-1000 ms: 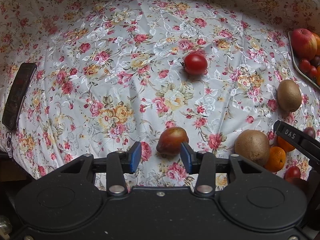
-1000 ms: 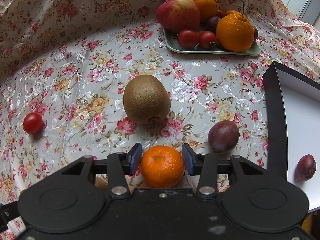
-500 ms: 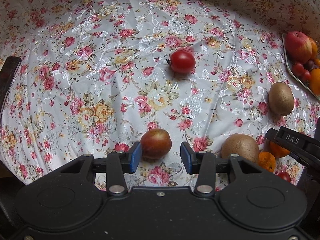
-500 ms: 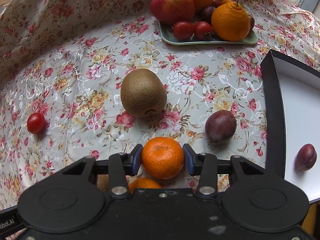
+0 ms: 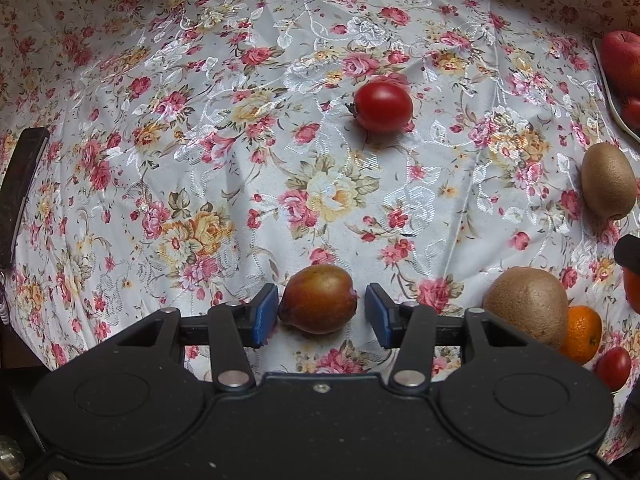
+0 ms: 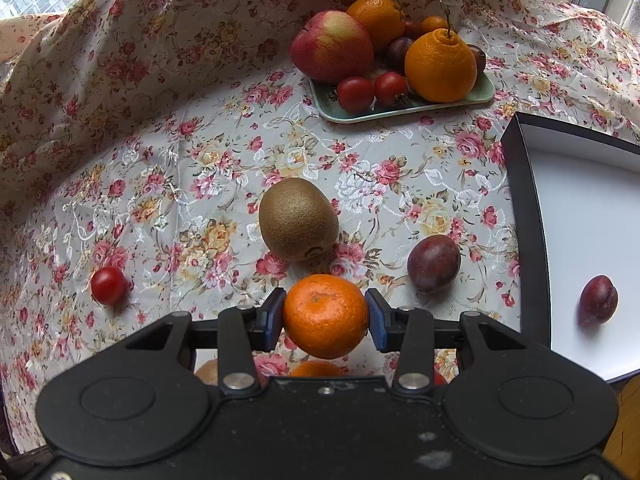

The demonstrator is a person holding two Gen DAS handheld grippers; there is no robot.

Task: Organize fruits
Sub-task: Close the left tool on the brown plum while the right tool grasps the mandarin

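In the left wrist view, an apple [image 5: 624, 62] and its tray are cut off at the upper right edge. At lower centre a reddish-brown plum [image 5: 319, 299] lies on the floral tabletop [image 5: 224, 152] between the opening jaws of the left hand-held gripper [image 5: 322, 314], a gap showing beside its right pad. The right hand-held gripper [image 6: 325, 316] clamps a mandarin [image 6: 325, 316] at lower centre; another orange fruit [image 6: 318, 369] below is mostly hidden.
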